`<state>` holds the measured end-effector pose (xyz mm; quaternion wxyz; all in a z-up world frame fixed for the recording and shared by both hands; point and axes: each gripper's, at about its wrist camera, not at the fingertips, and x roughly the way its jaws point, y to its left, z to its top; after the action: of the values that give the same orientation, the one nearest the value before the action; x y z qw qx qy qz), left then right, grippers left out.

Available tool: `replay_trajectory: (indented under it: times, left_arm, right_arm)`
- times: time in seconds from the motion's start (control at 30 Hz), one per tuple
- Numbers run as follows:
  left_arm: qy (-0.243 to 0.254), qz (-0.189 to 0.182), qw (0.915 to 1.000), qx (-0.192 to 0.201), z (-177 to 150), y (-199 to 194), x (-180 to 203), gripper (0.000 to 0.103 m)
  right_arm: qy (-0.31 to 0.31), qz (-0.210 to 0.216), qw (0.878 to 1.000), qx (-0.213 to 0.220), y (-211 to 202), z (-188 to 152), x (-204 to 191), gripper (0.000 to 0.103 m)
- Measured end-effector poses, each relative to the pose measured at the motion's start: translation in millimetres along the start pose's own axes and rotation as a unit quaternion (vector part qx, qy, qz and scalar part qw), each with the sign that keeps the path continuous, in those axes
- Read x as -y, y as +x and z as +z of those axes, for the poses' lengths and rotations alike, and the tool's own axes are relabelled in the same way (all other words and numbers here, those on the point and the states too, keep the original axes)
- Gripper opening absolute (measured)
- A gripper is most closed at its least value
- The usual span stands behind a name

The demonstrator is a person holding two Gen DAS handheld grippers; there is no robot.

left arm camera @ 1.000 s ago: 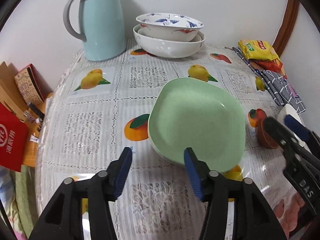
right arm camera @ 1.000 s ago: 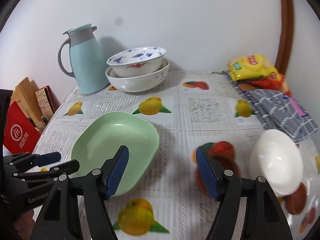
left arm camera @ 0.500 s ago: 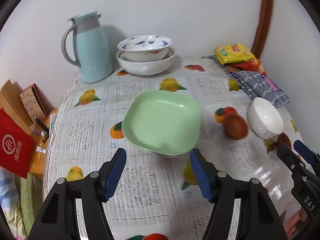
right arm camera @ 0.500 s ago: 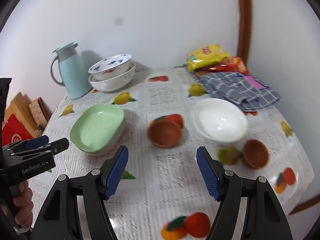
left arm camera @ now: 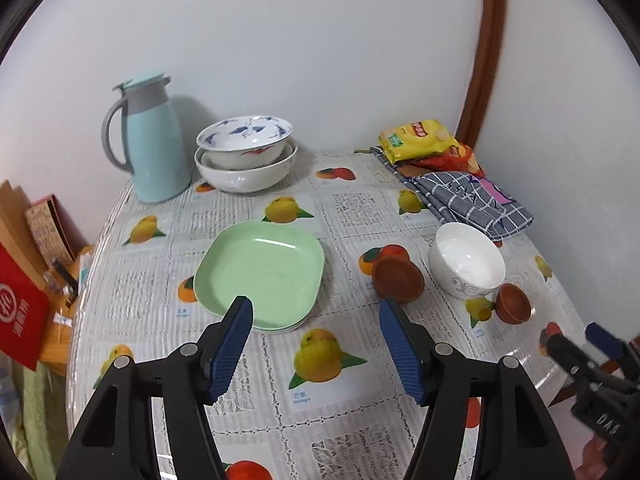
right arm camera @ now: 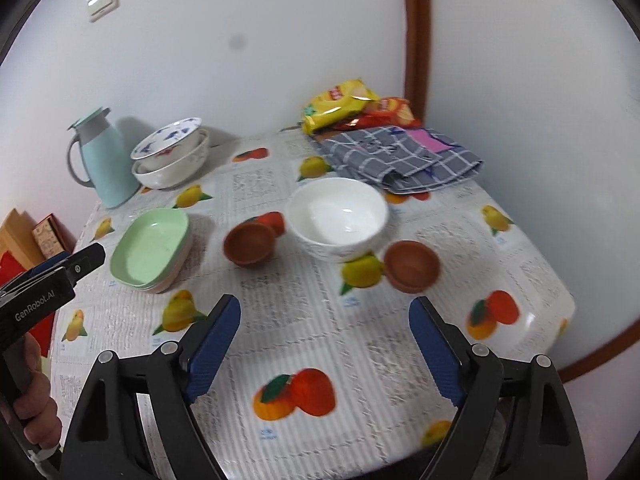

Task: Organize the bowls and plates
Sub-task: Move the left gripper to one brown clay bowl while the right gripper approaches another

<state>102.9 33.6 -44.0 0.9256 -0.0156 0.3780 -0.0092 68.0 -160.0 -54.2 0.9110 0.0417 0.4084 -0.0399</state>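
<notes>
While both grippers hang back over the near edge of the worktop [right arm camera: 400,360], nothing is held. Task things: green plates [left arm camera: 260,272], a small stack, sit left of centre; white bowl [right arm camera: 339,218] sits right of centre with one brown bowl [right arm camera: 249,245] just beside it on the left and a second brown bowl [right arm camera: 412,265] just beside it on the near right. Two big bowls [left arm camera: 246,158] are already nested at the back, next to the thermos [left arm camera: 150,148].

Jaws: left gripper [left arm camera: 316,346] is about half open, empty. Right gripper [right arm camera: 324,350] is opening right now, already wide, nothing between the pads.

Key relation, my read: white bowl lies ahead of the right gripper, slightly left of its centreline, and well off to the right of the left one. So the right hand is nearer the white bowl and both brown ones; the left hand is lined up closer to the plates, which sit ahead and a bit left of its centreline. Plates' long axis runs roughly away from the left gripper, tilted right.

Likely next: right hand goes for a brown bowl to nest the pair. Rim grip needed, jaws look wide enough.

Clutter: snack bags [right arm camera: 348,106] and checked cloth [right arm camera: 400,158] at the far right corner, clear of the path.
</notes>
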Motion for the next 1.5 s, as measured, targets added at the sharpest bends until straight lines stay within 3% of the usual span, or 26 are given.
replay_trajectory:
  times: [0.2, 0.33, 0.4, 0.53, 0.83, 1.13, 1.5]
  left_arm:
    - [0.031, -0.021, 0.9991, -0.019, 5.5, 2.6, 18.8, 0.064]
    - [0.031, -0.028, 0.9989, -0.024, 8.6, 7.0, 26.5, 0.064]
    - [0.027, -0.029, 0.9988, -0.031, 10.1, 12.4, 30.1, 0.064]
    - [0.017, -0.028, 0.9983, -0.048, 11.8, 28.1, 35.5, 0.066]
    - [-0.012, -0.038, 0.9952, -0.089, 12.5, 72.8, 37.1, 0.066]
    - [0.011, -0.045, 0.9872, -0.152, 12.9, 123.8, 54.5, 0.066]
    - [-0.017, -0.041, 0.984, -0.173, 22.2, 167.2, 55.1, 0.066]
  right_arm:
    - [0.054, 0.04, 0.997, 0.029, -5.4, -0.4, 29.4, 0.086]
    - [0.058, 0.002, 0.997, 0.049, -4.1, 0.9, 45.1, 0.086]
    - [0.038, -0.025, 0.998, 0.039, -0.4, 3.3, 49.9, 0.086]
    - [0.034, -0.036, 0.998, 0.027, 6.0, 4.3, 63.0, 0.086]
    - [0.043, -0.038, 0.998, 0.011, 38.1, 3.6, 90.7, 0.086]
    - [0.07, -0.041, 0.996, -0.039, 89.1, 2.2, 111.7, 0.086]
    - [0.074, -0.04, 0.994, -0.067, 128.6, 7.2, 121.2, 0.086]
